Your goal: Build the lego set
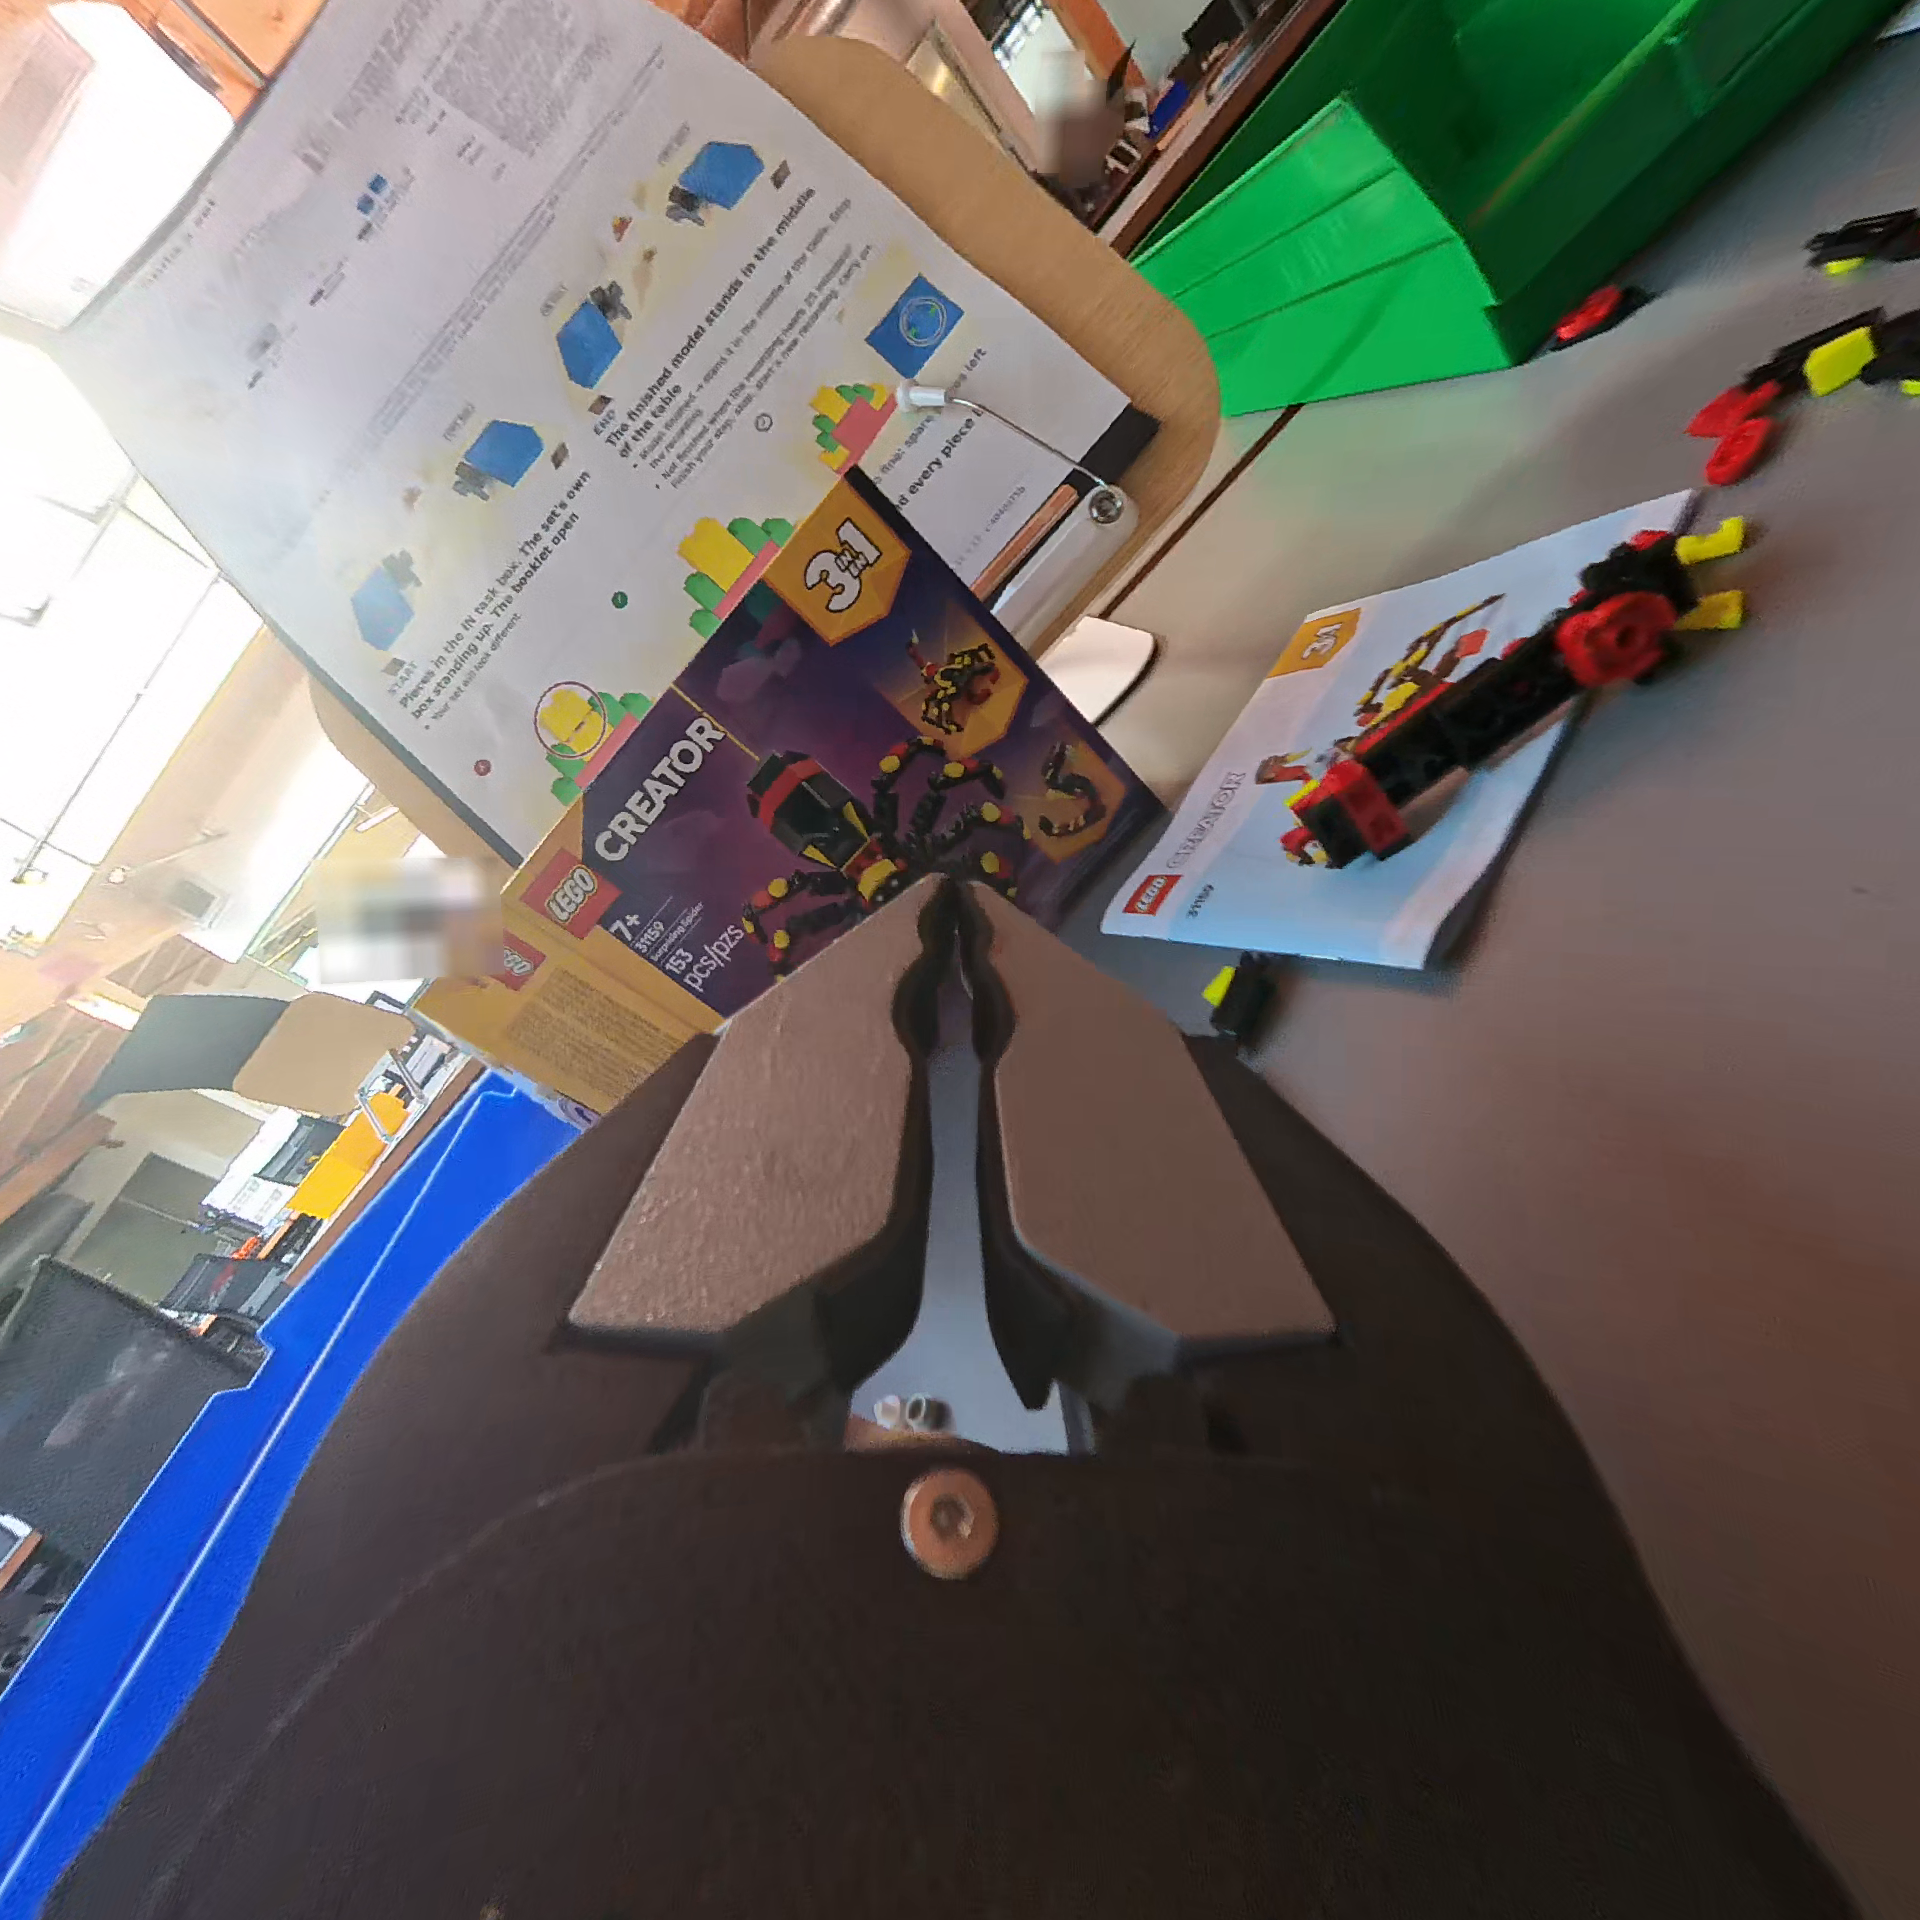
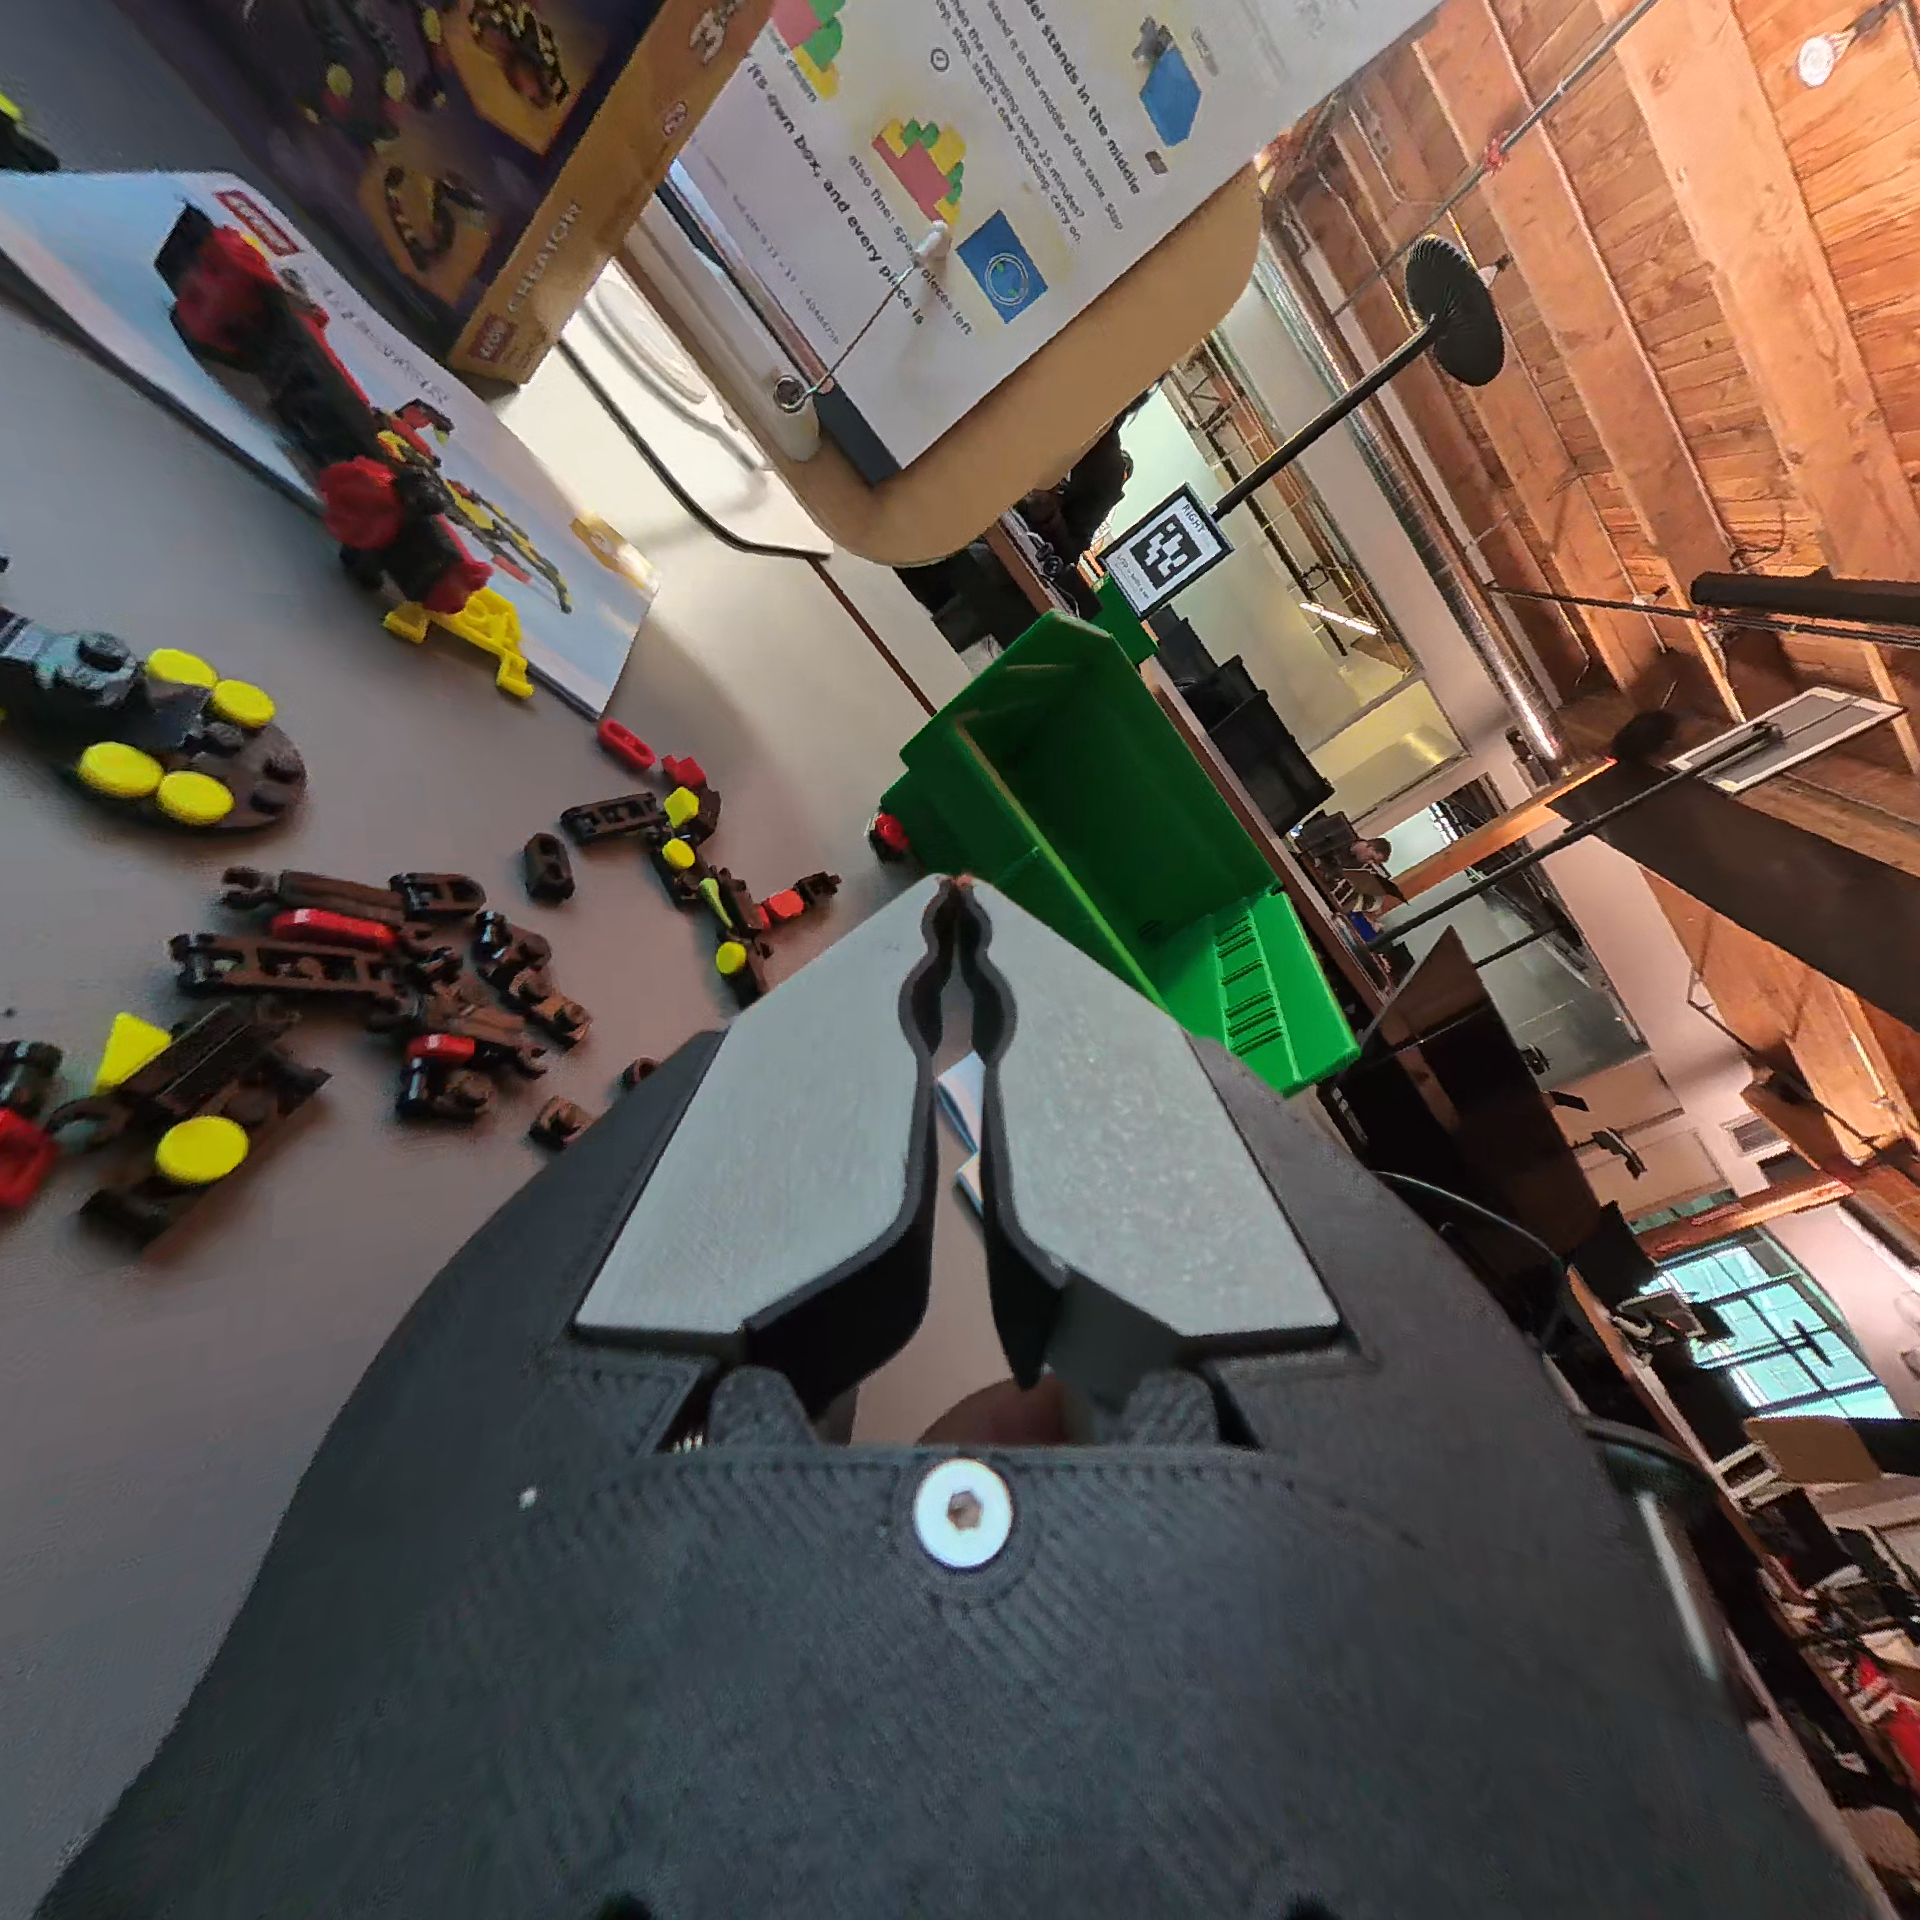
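My left gripper (image 1: 954, 883) is shut, its fingertips meet and nothing shows between them. It is held above the grey table in front of the purple set box (image 1: 831, 748). A partly built black and red model (image 1: 1496, 707) lies on the instruction booklet (image 1: 1351, 862) to the right. My right gripper (image 2: 956, 885) is also shut, tip to tip, with nothing between the tips. It hovers beside a spread of loose black, red and yellow pieces (image 2: 416, 987). The model (image 2: 343, 447) on the booklet (image 2: 94, 260) and a round brown plate with yellow tiles (image 2: 177, 758) lie to its left.
A green bin (image 2: 1122, 862) stands just beyond the right gripper and shows in the left wrist view (image 1: 1455, 187) too. A clipboard with a printed sheet (image 1: 520, 364) stands behind the box. A blue bin (image 1: 312, 1403) is at the left. A small black and yellow piece (image 1: 1242, 992) lies by the booklet. My right fingertips sit around 25 centimeters from my left ones.
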Available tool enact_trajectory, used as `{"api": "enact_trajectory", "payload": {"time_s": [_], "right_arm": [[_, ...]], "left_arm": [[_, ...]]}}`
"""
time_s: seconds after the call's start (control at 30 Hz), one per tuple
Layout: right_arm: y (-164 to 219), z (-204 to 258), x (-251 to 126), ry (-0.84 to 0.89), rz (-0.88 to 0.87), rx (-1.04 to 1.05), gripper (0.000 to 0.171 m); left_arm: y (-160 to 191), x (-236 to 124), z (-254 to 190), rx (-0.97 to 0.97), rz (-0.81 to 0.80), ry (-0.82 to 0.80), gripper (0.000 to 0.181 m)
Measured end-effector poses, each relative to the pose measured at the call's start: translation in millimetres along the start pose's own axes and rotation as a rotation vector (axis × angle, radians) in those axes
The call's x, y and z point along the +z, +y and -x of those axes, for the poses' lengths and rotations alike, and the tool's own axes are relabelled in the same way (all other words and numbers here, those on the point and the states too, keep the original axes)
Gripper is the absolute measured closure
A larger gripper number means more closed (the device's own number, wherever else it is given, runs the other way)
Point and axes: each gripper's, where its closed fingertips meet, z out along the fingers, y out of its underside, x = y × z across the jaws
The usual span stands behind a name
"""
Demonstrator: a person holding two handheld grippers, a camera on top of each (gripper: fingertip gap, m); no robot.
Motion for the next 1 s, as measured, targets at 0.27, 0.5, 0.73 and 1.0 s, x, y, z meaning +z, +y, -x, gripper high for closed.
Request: {"api": "enact_trajectory", "payload": {"time_s": [0.27,0.5,0.73,1.0], "right_arm": [[11,15,0,-0.028,0.086,-0.109,0.171],[11,19,8,-0.055,0.078,-0.126,0.171],[5,19,25,-0.102,0.003,-0.104,0.171],[-13,27,45,-0.243,-0.13,-0.034,0.171]], "left_arm": [[23,1,-36,-0.164,0.194,0.377,0.181],[38,13,-56,-0.217,0.306,0.565,0.181],[18,34,-36,-0.345,0.14,0.562,0.181],[-15,56,-22,-0.385,-0.11,0.551,0.181]]}}
